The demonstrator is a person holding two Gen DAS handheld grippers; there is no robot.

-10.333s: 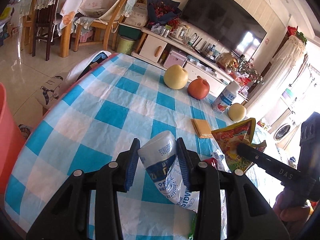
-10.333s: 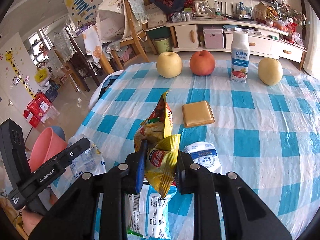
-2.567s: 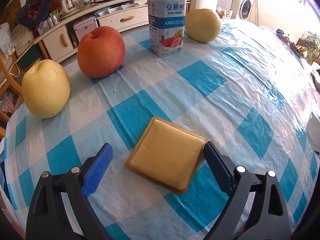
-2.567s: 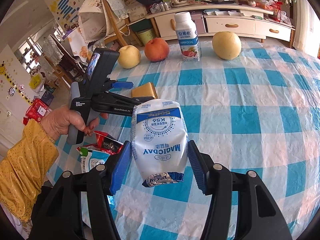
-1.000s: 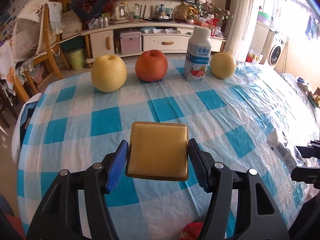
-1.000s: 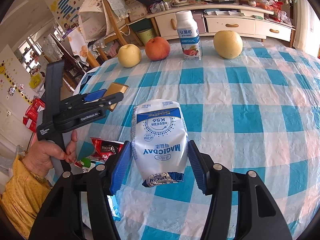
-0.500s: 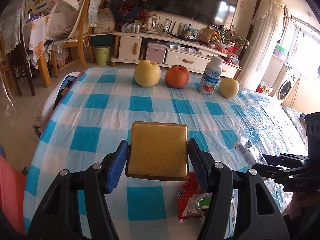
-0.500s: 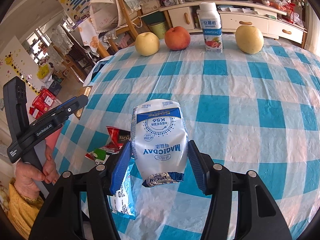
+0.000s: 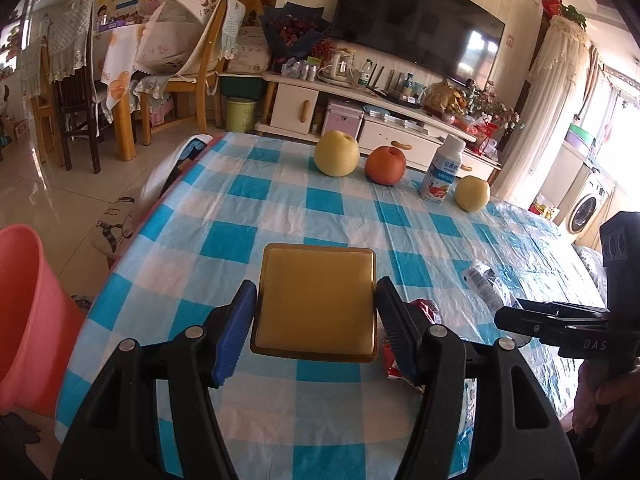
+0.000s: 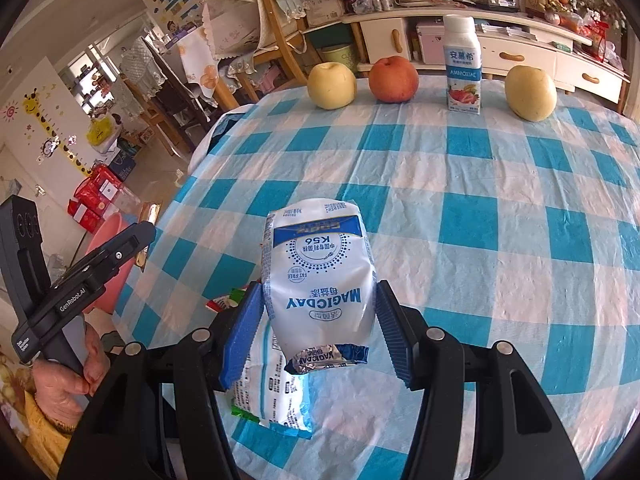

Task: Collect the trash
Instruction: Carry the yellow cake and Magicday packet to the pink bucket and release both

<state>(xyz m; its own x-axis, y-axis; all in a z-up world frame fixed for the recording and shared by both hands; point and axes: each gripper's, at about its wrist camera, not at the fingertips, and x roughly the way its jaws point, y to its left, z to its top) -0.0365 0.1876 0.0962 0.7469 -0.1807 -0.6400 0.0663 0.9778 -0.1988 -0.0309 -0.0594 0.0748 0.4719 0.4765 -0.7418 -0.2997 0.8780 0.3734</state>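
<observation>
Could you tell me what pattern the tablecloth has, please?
Blue and white checks; the tablecloth shows best in the right wrist view.

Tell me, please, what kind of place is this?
Most likely a home living and dining room: a large television above a low cabinet, wooden dining chairs, and a table with a checked cloth.

Quick count of what's seen on the checked table

Two yellow pears, one red apple, one yogurt bottle, one gold square packet, one white pouch, maybe three loose wrappers, one pink bin.
</observation>
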